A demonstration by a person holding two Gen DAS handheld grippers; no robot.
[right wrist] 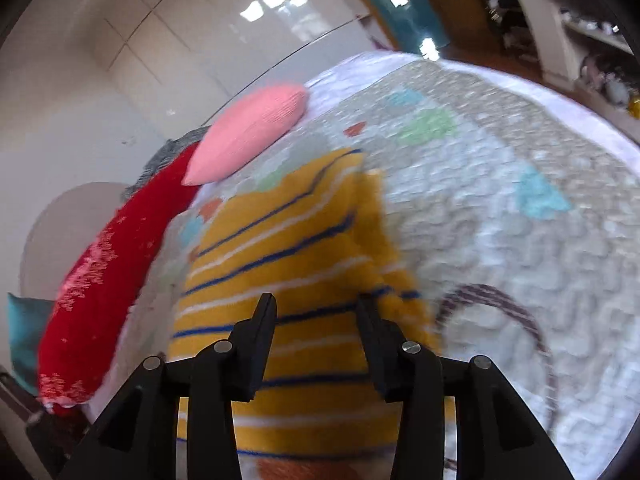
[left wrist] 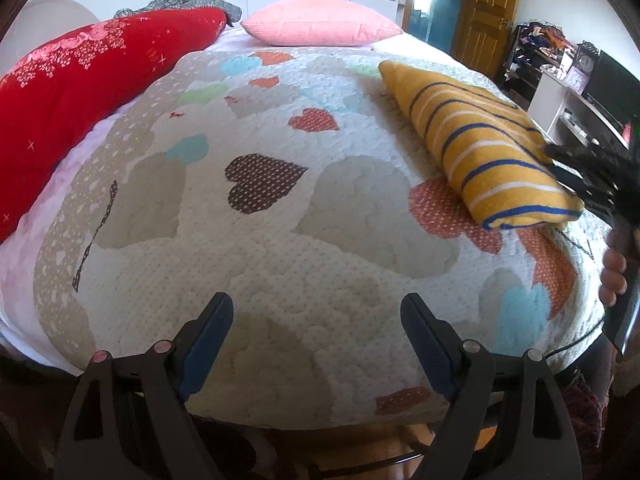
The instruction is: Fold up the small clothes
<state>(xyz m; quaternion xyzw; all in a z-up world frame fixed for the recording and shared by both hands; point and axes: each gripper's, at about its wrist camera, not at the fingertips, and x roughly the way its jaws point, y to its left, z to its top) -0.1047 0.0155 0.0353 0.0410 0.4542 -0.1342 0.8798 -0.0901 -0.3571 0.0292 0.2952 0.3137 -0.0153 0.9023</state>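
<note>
A yellow garment with blue and white stripes (left wrist: 476, 140) lies folded into a long bundle on the right side of the heart-patterned quilt (left wrist: 280, 220). My left gripper (left wrist: 316, 312) is open and empty, low over the quilt's near edge, well left of the garment. My right gripper (left wrist: 588, 176) shows at the right edge of the left wrist view, by the garment's near end. In the blurred right wrist view the right gripper (right wrist: 316, 308) is open, jaws apart just above the striped garment (right wrist: 296, 264), holding nothing.
A red floral blanket (left wrist: 80, 96) lies along the bed's left side. A pink pillow (left wrist: 320, 26) sits at the head. Grey cloth (left wrist: 188, 2) lies behind the blanket. A white desk with a monitor (left wrist: 592, 92) and a wooden door (left wrist: 488, 12) stand to the right.
</note>
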